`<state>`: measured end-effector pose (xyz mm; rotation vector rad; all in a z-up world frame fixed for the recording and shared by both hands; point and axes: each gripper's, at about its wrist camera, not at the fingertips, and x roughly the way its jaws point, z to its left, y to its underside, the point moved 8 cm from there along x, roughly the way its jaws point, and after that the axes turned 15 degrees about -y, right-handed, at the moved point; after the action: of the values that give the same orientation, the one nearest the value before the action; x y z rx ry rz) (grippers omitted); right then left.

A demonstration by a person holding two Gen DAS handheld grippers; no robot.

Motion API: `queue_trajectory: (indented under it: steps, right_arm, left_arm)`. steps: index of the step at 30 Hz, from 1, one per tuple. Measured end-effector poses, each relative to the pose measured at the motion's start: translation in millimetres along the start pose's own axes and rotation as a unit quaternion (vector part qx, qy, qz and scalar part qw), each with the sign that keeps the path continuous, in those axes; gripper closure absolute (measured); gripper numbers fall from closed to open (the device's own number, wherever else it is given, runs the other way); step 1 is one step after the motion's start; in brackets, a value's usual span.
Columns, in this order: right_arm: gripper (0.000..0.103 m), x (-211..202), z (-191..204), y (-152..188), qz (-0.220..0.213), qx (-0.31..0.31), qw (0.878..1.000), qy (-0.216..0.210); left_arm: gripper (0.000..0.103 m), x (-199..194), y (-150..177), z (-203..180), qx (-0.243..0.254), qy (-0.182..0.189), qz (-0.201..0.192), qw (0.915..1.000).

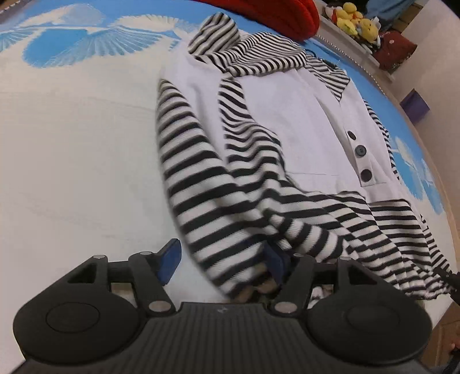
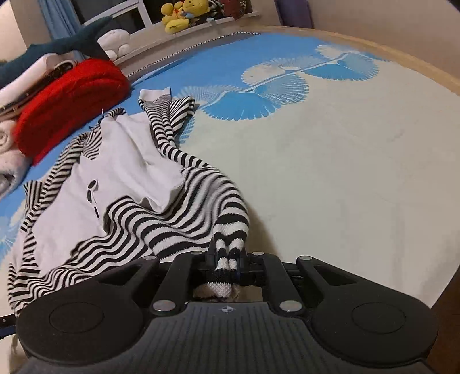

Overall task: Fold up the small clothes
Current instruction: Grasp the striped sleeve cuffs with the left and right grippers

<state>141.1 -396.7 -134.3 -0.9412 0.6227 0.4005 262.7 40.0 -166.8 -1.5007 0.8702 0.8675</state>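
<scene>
Pinching ribbed striped knit (image 2: 201, 201), right tongs (image 2: 225, 260)

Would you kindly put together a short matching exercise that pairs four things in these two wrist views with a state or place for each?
Column A
1. left gripper
2. right gripper
3. red knit item
4. yellow plush toys

Column B
a. on the ledge behind the bed
b. fingers apart, striped fabric lying between them
c. on the blue part of the bedspread, beyond the striped garment
d. clamped on a striped sleeve end

Pairs: 1-b, 2-d, 3-c, 4-a
</scene>
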Motion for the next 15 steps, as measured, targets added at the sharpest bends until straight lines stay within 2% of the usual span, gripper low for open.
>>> queue_trajectory:
  steps: [1,2,3,5,9,12,15]
  right_arm:
    - [0.093,3.4,2.1,0.7,0.004,-0.009,1.000,0.005]
    - [0.092,5.8,3.5,1.8,0.007,-0.018,1.000,0.010]
    - [0.092,6.7,3.7,3.3,0.008,-0.022,1.000,0.014]
    - [0.092,8.1,0.2,4.8,0.009,-0.022,0.999,0.022]
    - [0.092,-3.0,-4.8,4.4,0.000,-0.023,1.000,0.014]
    - [0.100,-29.8,5.1,7.0,-0.021,-0.045,0.999,-0.001]
    - [0.102,-51.1,16.9,21.2,-0.012,-0.062,0.998,-0.023]
  left_arm:
    - [0.043,0.7,-2.3,-5.4,0.002,-0.004,-0.006,1.0000]
    - [0.059,-0.1,-4.2,-11.2,0.004,-0.001,-0.009,1.0000]
    - [0.099,-1.4,-4.6,-14.7,0.004,-0.005,-0.010,0.9999]
    - [0.098,-6.5,-3.7,-12.5,0.001,-0.049,-0.013,0.9987]
    - [0.098,-43.1,1.9,8.9,0.024,-0.104,-0.021,0.9940]
    - [0.098,-75.2,14.2,33.5,0.049,-0.114,-0.043,0.9913]
    - [0.098,-86.3,43.2,58.2,0.059,-0.113,-0.029,0.9914]
